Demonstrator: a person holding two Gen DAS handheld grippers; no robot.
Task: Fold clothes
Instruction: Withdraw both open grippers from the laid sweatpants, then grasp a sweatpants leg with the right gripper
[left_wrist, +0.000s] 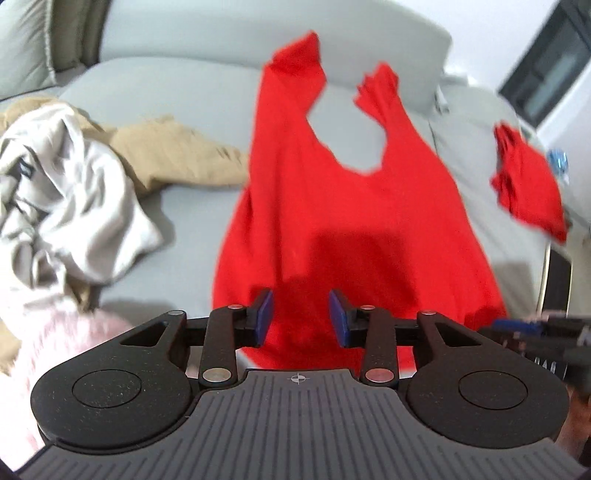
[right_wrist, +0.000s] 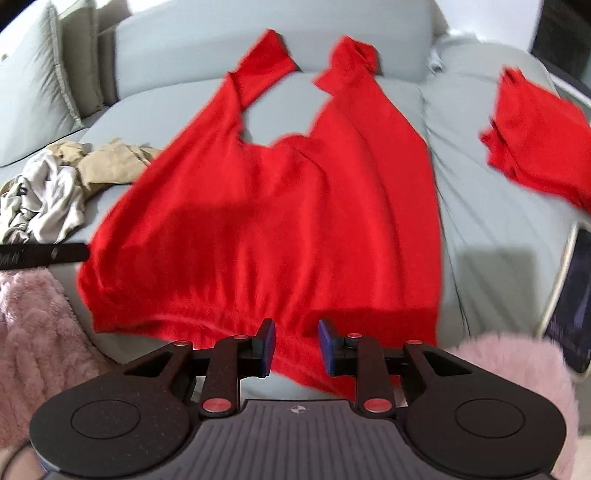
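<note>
A red top (right_wrist: 266, 221) lies spread on a pale grey sofa (right_wrist: 480, 166), straps toward the backrest and hem toward the cameras. The fabric is blurred in both views.

The left gripper (left_wrist: 301, 317) hangs over the hem end of the top with its blue pads (left_wrist: 338, 317) set well apart — red cloth shows in the gap, but no pad presses on it. The right gripper (right_wrist: 296, 345) sits at the hem edge with a narrower gap between its fingers; cloth shows between them too, and whether they pinch it cannot be told.

A second red garment (right_wrist: 535, 140), bunched, lies apart on the right side of the seat. On the left side sit a crumpled cream garment (left_wrist: 70, 192) and a tan one (left_wrist: 173, 151), touching each other. Pink fluffy fabric (right_wrist: 33, 332) shows at the near edge — on both sides in the right wrist view.
</note>
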